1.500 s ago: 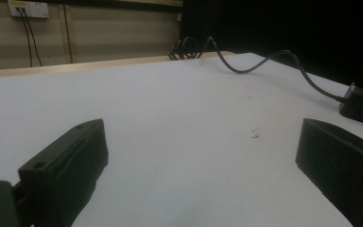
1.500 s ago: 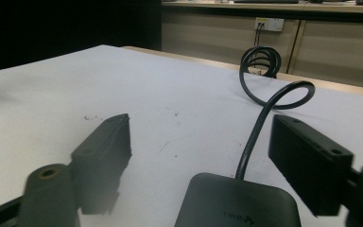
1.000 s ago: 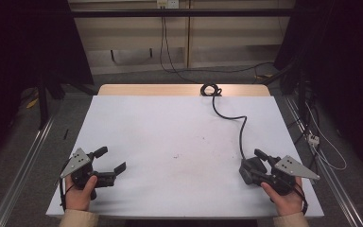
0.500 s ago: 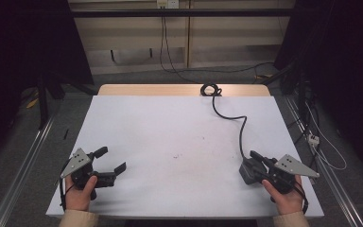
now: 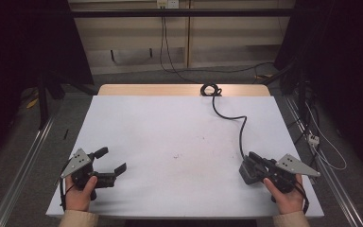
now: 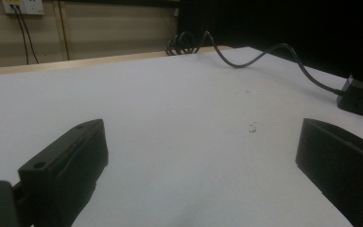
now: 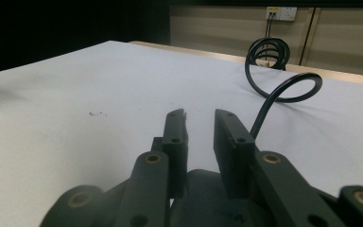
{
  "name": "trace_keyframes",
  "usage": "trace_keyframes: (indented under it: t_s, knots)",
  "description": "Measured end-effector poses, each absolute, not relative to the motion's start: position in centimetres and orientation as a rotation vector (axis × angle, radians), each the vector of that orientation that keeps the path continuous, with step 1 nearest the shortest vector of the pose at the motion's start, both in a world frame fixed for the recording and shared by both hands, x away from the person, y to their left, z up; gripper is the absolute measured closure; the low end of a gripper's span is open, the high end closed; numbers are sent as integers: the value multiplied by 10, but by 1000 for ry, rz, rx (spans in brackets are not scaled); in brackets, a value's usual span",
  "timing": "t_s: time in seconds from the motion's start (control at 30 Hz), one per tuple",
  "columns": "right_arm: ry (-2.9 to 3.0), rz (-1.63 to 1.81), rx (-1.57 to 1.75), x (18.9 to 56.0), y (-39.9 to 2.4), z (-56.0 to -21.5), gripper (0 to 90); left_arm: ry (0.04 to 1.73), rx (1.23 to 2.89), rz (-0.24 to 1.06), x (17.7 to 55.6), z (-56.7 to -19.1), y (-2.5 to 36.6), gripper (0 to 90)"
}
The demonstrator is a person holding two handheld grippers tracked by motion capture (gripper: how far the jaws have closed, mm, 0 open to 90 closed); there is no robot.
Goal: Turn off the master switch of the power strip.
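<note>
Watching the long black rubber cable (image 5: 240, 135), we are judging the main risk to be a snag. It is snaking across the white rectangular tabletop (image 5: 170, 123) from a coiled loop of cable (image 5: 211, 89) at the far edge. It is ending at a dark boxy block (image 6: 359, 97) right at the front of the right gripper (image 5: 246, 166). If we are pulling that hand back or sideways sharply, the slack may be tightening and dragging the coil across the table, or tugging the block askew. We cannot tell whether the block is being gripped or is merely lying against the gripper.

In the right gripper view its jaws are standing almost together, with a thin slot between them and nothing in it. The left gripper (image 5: 112, 159) is resting near the front left corner with its jaws spread wide and holding nothing, well apart from the cable. A hasty reach across could be catching a jaw on the cable's bend.

We are seeing no container on the tabletop, so nothing is being held in one.
</note>
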State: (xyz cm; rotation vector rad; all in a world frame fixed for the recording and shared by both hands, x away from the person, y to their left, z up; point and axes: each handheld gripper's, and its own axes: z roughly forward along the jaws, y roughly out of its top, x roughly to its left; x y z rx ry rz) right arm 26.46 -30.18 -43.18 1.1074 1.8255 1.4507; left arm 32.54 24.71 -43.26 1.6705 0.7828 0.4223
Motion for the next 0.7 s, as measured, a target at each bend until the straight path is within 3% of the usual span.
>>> trace_keyframes:
  t_s: [0.7]
  knots:
    - [1864, 1462, 1133, 263, -309, -429, 900, 787, 1663, 423, 326, -433, 249, 27]
